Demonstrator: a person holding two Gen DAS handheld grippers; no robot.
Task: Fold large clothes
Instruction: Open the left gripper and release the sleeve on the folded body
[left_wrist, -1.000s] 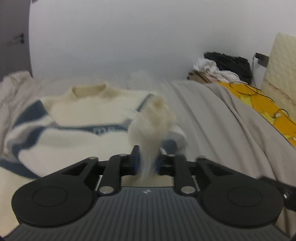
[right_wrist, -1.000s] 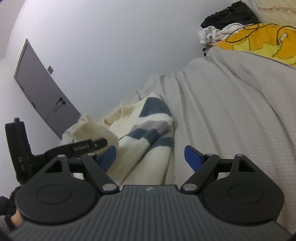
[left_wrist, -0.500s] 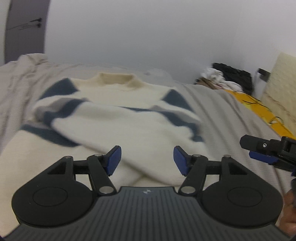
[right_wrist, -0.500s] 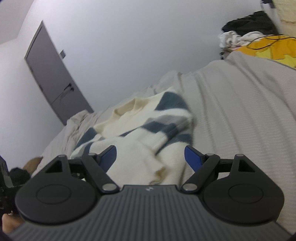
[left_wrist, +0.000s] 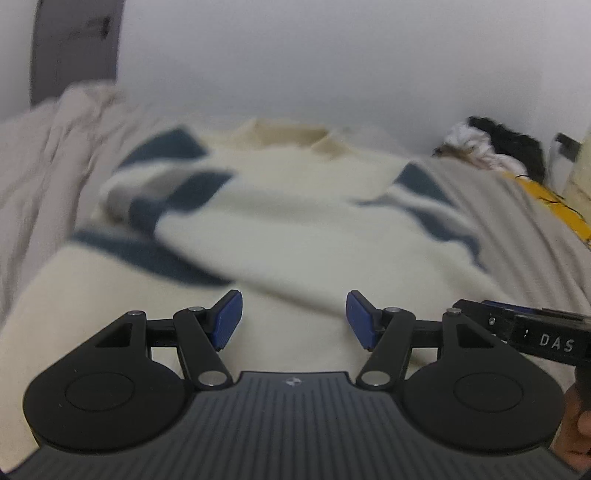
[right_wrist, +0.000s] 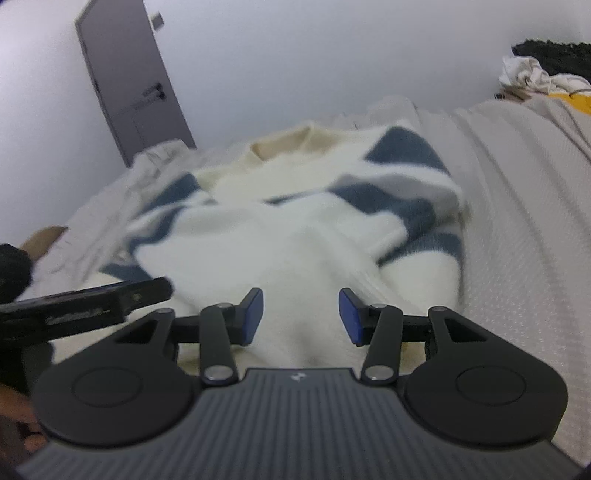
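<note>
A cream sweater with navy and grey stripes (left_wrist: 295, 229) lies on the bed, collar at the far end, both sleeves folded in across its body. It also shows in the right wrist view (right_wrist: 295, 236). My left gripper (left_wrist: 294, 319) is open and empty just above the sweater's near part. My right gripper (right_wrist: 301, 316) is open and empty over the near hem. Each gripper shows at the edge of the other's view: the right one (left_wrist: 524, 332) and the left one (right_wrist: 85, 310).
The bed has a beige-grey cover (right_wrist: 524, 206). A crumpled blanket (left_wrist: 44, 147) lies at the left. A pile of black and white clothes (left_wrist: 491, 144) and a yellow cloth (left_wrist: 554, 206) sit at the far right. A grey door (right_wrist: 125, 81) stands behind.
My left gripper let go of the cream sleeve it held a second ago, and the sleeve now lies across the sweater. Both grippers have moved over the near hem, side by side.
</note>
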